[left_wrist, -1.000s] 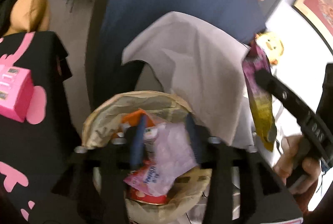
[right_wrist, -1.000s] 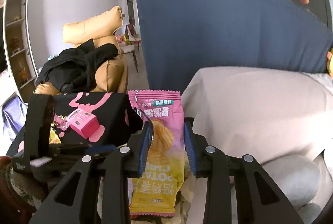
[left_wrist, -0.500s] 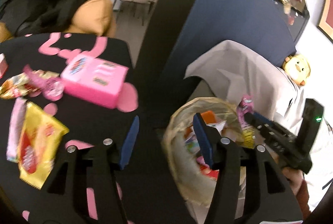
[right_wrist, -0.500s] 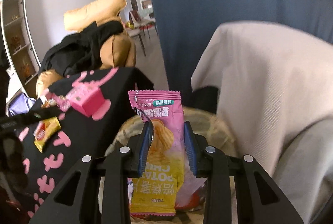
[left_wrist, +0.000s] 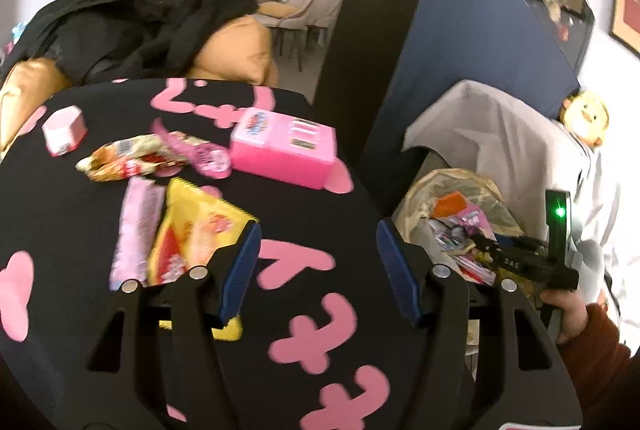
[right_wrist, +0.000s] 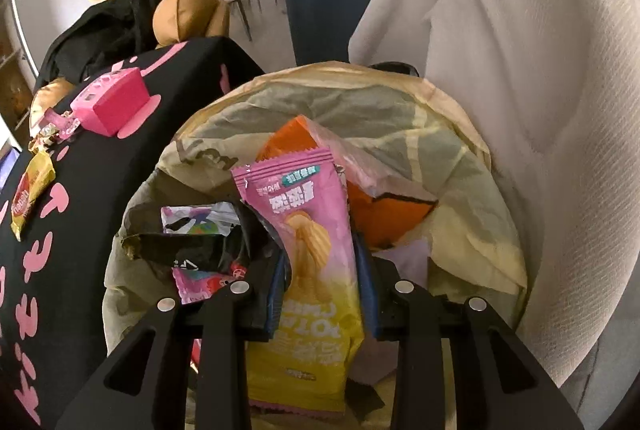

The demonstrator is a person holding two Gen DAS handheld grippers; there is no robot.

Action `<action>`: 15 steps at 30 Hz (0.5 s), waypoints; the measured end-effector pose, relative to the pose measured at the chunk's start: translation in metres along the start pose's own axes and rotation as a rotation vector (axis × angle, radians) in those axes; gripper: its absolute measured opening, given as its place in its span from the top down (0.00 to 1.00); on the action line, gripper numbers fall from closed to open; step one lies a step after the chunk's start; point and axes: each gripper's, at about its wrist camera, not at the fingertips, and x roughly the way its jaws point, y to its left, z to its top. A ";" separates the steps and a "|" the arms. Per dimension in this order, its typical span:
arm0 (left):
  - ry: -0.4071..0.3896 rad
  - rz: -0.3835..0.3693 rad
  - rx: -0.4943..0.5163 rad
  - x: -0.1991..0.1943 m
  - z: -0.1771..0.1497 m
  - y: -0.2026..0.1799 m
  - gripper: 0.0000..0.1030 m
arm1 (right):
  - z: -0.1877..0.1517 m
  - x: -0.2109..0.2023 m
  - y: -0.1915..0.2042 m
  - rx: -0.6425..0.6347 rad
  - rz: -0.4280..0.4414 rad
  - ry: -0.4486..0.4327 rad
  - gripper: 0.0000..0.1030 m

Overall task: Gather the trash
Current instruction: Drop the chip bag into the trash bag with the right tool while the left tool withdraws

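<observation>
My right gripper is shut on a pink and yellow chip bag, held just above the lined trash bin that holds several wrappers. The same bin shows at the right of the left wrist view, with the right gripper over it. My left gripper hangs over the black table cover; its jaws are opening and nothing lies between them. A yellow snack bag and a pale pink wrapper lie just left of its left finger.
Further back on the cover lie a pink box, a crumpled wrapper, a small pink wrapper and a white cup. A grey cloth hangs behind the bin, a blue panel beyond.
My left gripper swung from above the bin to over the table, dropping its pink wrapper, and its jaws widened. My right gripper sank with the chip bag toward the bin's opening.
</observation>
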 end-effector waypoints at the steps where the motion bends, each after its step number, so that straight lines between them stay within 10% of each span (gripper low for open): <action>1: -0.002 0.005 -0.015 -0.002 0.000 0.006 0.44 | 0.000 -0.001 0.000 0.001 0.000 -0.006 0.70; 4: -0.013 0.022 -0.045 -0.010 -0.001 0.020 0.44 | -0.001 -0.009 0.002 -0.001 -0.011 -0.035 0.52; 15: -0.045 0.086 -0.129 -0.033 -0.010 0.070 0.41 | -0.003 -0.060 0.026 -0.061 -0.044 -0.137 0.38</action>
